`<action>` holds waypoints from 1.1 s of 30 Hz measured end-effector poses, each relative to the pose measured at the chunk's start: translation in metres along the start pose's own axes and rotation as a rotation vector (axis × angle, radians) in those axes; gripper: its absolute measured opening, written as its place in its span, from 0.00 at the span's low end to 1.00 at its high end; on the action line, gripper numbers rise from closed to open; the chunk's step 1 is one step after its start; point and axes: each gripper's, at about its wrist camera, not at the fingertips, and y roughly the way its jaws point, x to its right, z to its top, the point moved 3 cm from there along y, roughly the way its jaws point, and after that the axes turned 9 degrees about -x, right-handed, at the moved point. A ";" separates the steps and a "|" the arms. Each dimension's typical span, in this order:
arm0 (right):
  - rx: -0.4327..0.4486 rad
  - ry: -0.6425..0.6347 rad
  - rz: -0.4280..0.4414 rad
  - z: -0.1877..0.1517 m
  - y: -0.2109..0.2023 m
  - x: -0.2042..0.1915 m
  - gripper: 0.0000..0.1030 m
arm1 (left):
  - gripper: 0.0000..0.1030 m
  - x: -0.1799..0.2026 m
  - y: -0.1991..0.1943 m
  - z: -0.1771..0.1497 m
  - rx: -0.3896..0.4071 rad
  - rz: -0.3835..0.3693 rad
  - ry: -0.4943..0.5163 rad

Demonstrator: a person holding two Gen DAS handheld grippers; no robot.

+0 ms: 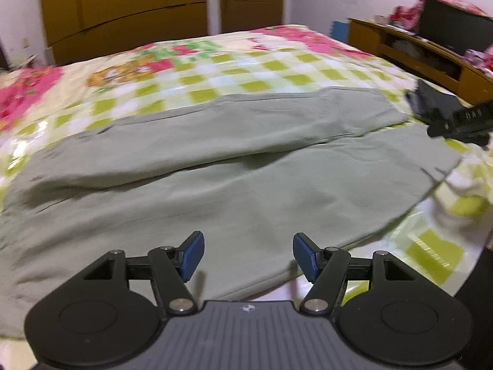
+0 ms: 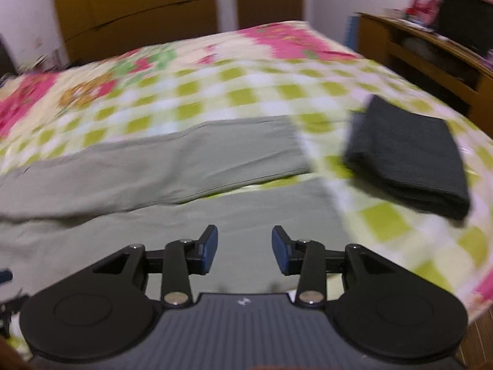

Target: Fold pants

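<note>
Pale green pants (image 1: 234, 166) lie flat across the checked bedspread, both legs running sideways, the far leg lapping a little over the near one. My left gripper (image 1: 248, 256) hovers over the near leg's front edge, jaws wide apart, nothing between the blue pads. In the right wrist view the same pants (image 2: 172, 185) show their leg ends at mid-frame. My right gripper (image 2: 245, 251) hangs above the near leg's end, jaws apart and empty. The right gripper's black body (image 1: 456, 120) shows at the left view's right edge.
A folded dark garment (image 2: 406, 154) lies on the bedspread (image 2: 215, 92) to the right of the pants. A wooden shelf unit (image 1: 431, 58) with clutter stands beyond the bed's right side. Brown wardrobe doors (image 1: 123, 9) back the room. Both views are motion-blurred.
</note>
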 end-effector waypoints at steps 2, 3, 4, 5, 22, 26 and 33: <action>-0.026 -0.015 0.051 -0.002 0.010 -0.017 0.39 | 0.74 -0.017 -0.001 -0.007 -0.008 0.034 -0.024; -0.048 -0.033 0.080 -0.004 0.015 -0.027 0.38 | 0.74 -0.026 0.000 -0.011 -0.019 0.055 -0.039; -0.063 -0.051 0.103 -0.006 0.020 -0.036 0.38 | 0.74 -0.034 0.001 -0.014 -0.028 0.071 -0.052; -0.074 -0.067 0.125 -0.008 0.025 -0.045 0.39 | 0.74 -0.043 0.001 -0.019 -0.034 0.089 -0.067; -0.203 -0.478 0.370 0.033 0.064 -0.194 0.46 | 0.85 -0.181 -0.014 0.014 0.030 0.157 -0.105; -0.148 -0.625 0.411 0.081 0.094 -0.246 0.53 | 0.90 -0.241 0.017 0.070 0.020 0.184 -0.064; -0.163 -0.763 0.468 0.140 0.164 -0.311 0.57 | 0.90 -0.318 0.083 0.135 -0.034 0.166 -0.085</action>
